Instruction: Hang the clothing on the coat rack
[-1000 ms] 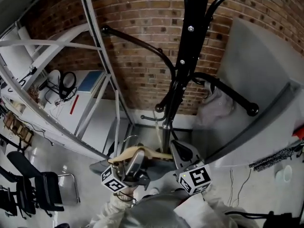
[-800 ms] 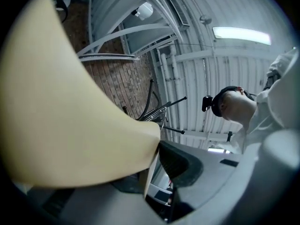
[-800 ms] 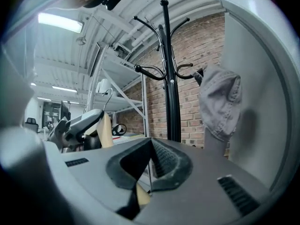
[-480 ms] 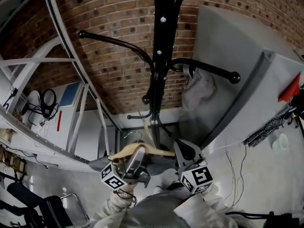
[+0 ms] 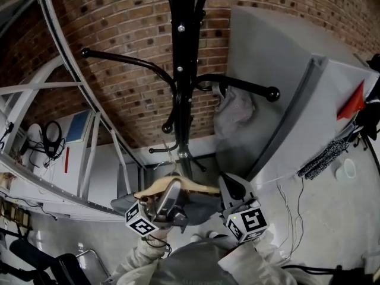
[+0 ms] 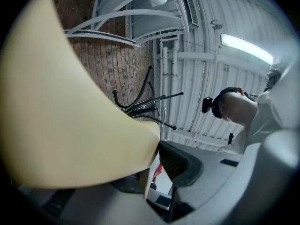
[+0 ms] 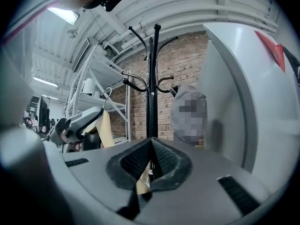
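Fingers of the left gripper (image 6: 157,165) are clamped on a wooden hanger (image 6: 70,116), whose pale body fills the 9 o'clock half of the left gripper view and presses against the ribbed dark pad at 5 o'clock. In the right gripper view, the pads of the right gripper (image 7: 151,146) meet at their tips, with a cream sliver of the same hanger pinched in the gap just below them. The rest of the hanger (image 7: 104,125) shows at 9 o'clock there, its wire hook pointing up.

From the head view, the left gripper (image 5: 172,190) sits at about 7 o'clock and the right gripper (image 5: 228,189) at about 5 o'clock, close together. The hanger (image 5: 160,189) lies level between them. Dark grey clothing (image 5: 205,205) hangs on it, spreading below the bar on both sides.

Straight beyond the grippers, at 12 o'clock, stands the black coat rack (image 5: 184,40), its pole upright and its curved arms reaching toward 10 and 2 o'clock. The hanger is apart from every arm. A grey cloth item (image 5: 234,108) hangs from the arm at 2 o'clock. Behind the rack is a brick wall (image 5: 130,34). A white shelving frame (image 5: 89,135) rises at 9 o'clock, and a large grey cabinet (image 5: 279,82) stands at 3 o'clock. In the right gripper view the coat rack (image 7: 151,93) stands directly above the closed pads.
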Tool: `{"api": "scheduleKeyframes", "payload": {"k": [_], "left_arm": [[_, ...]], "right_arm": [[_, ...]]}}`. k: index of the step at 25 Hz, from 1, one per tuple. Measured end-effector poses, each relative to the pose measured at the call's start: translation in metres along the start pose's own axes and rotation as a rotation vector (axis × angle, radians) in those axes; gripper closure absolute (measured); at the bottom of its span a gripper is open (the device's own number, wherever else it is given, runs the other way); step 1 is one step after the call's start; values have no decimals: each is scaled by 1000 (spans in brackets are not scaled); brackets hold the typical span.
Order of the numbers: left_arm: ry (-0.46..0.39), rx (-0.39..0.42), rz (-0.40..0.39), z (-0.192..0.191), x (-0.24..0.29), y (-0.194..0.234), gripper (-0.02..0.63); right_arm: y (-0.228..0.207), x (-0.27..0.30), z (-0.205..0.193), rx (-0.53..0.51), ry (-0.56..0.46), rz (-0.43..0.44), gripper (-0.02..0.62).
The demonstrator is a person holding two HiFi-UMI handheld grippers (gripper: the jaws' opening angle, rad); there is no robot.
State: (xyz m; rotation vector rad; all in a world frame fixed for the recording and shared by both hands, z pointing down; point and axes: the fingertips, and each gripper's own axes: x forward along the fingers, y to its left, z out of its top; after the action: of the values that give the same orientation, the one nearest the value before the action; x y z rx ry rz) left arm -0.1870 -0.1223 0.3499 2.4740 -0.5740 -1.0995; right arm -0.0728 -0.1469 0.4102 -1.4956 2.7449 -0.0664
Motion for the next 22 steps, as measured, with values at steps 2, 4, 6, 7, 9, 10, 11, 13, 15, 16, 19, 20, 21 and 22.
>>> {"api": "scheduleKeyframes", "payload": {"k": [2,4,6,7,9,10,11,13,15,16,19,20,21,22], "left_arm": [[0,2,-5,-1,6,2,506],[1,7,-8,-1,11,3,506],[2,16,-13,-2,17,3,506],[3,20,-15,-3,20,3,506],[3,29,-15,-3,25,4,506],[2,33,-16,-3,27,4,506],[0,37,-18,-2,30,5,506],[-3,44,-22,2,34,6,506],[-5,51,-23,5,37,6,506],[-8,54,-24,6,39,7,506],[-18,62,-29,13,44,7,508],[-21,64,-31,15,45,8,507],[-24,66,-32,17,47,9,506],[-27,67,-34,19,49,10,508]], "right_arm": [[-6,1,2,-1,-10,-2,571],[-10,2,5,-5,-16,-2,571],[-14,2,8,-9,-23,-2,571],[-17,3,9,-9,-27,-1,571],[-21,5,11,-11,-31,3,571],[-24,7,12,-14,-35,4,571],[-26,8,14,-17,-40,4,571],[-30,10,17,-23,-48,2,571],[-33,11,20,-21,-52,-1,571],[-34,11,21,-22,-54,-1,571],[-39,14,23,-30,-58,0,571],[-40,15,24,-32,-61,0,571],[-42,17,25,-33,-62,-1,571],[-43,18,26,-35,-64,-1,571]]}}
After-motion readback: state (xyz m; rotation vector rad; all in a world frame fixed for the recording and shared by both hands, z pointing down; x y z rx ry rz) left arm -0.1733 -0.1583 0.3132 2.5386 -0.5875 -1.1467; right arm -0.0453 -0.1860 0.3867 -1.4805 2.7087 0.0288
